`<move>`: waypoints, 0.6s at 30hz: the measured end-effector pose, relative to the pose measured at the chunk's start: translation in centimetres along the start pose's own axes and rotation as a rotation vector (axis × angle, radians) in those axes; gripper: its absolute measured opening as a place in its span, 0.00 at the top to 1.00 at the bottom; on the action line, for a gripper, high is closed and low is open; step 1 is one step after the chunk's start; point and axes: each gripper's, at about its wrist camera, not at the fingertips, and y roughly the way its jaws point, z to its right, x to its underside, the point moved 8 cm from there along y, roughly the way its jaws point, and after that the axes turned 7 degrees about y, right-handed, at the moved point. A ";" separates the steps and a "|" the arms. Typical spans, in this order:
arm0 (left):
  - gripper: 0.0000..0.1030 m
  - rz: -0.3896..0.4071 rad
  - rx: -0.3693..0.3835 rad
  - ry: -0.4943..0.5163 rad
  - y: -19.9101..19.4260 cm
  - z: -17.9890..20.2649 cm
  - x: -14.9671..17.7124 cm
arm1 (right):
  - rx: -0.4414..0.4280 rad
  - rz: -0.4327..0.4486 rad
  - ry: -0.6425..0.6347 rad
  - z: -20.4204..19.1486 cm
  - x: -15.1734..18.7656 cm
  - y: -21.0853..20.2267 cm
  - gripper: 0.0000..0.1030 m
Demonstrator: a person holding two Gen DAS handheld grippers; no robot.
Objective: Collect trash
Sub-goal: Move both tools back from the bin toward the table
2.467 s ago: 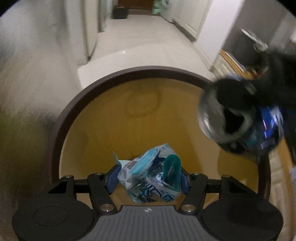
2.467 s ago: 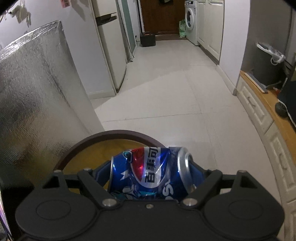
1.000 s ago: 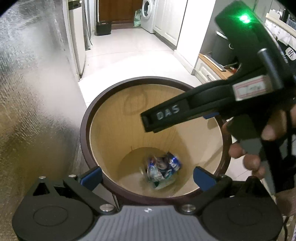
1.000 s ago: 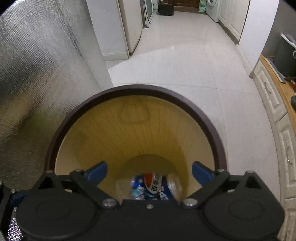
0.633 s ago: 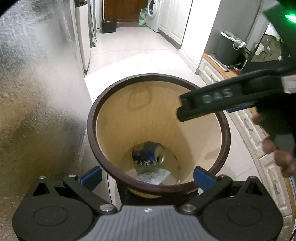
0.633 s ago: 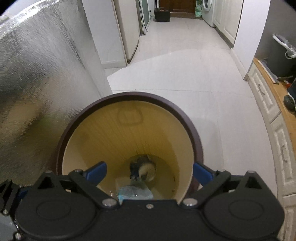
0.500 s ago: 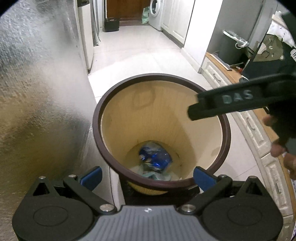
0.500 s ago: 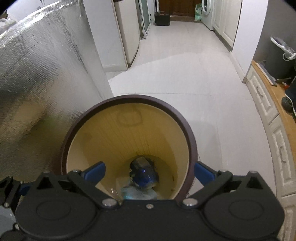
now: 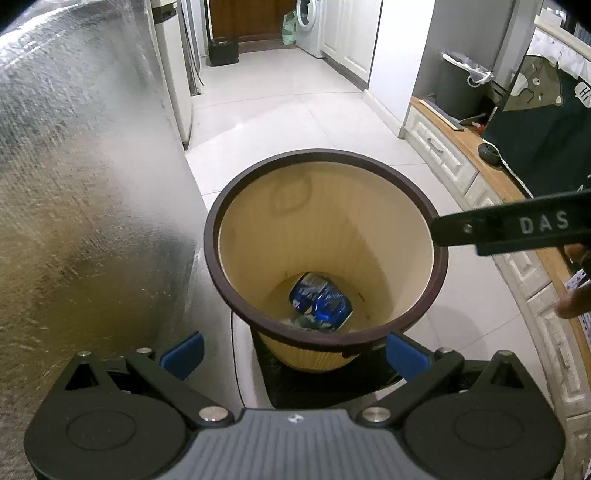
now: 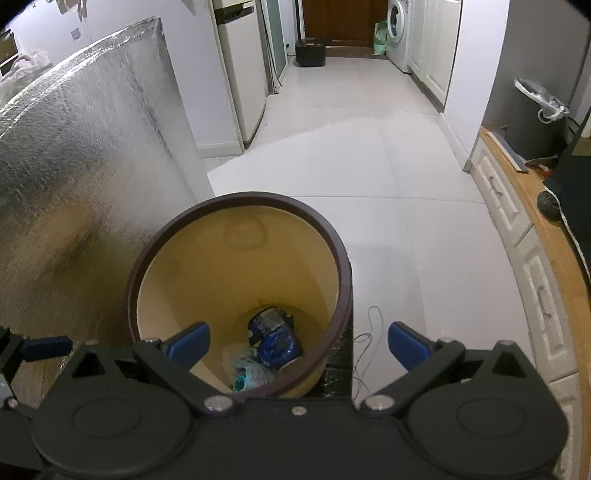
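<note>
Two grippers, both empty: left gripper (image 9: 293,350) and right gripper (image 10: 297,341), jaws spread wide apart above the bin rim. One round waste bin (image 9: 236,295), brown rim, centre frame. Contents at the bottom: one crushed blue soda can (image 10: 272,338); one pale snack wrapper (image 10: 246,374) touching it, lower left of the can.

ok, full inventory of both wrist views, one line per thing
waste bin: 1, tan with dark brown rim, on the floor, centre
crushed can: 1, blue, at bin bottom
wrapper: 1, pale blue, bin bottom beside the can
foil panel: 1, silver, left of bin
washing machine: 1, white, far end of hallway
dark bin: 1, grey with bag liner, right
cabinet: 1, white with wood top, right
left hand-held gripper: 1, black with blue pads, open, empty
right hand-held gripper: 1, same, open, empty
</note>
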 end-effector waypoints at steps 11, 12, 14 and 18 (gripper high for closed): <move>0.00 0.032 0.007 -0.017 -3.3 -0.1 0.0 | 0.018 0.021 0.019 1.2 2.3 -4.4 0.00; 0.00 0.037 0.006 -0.019 -3.7 -0.1 0.0 | 0.020 0.024 0.021 1.3 2.5 -4.8 0.00; 0.00 0.044 0.006 -0.025 -4.4 -0.3 -0.1 | 0.023 0.032 0.026 1.4 2.8 -5.7 0.00; 0.00 0.058 0.013 -0.029 -5.9 -0.2 -0.2 | 0.034 0.053 0.040 1.9 3.2 -7.6 0.00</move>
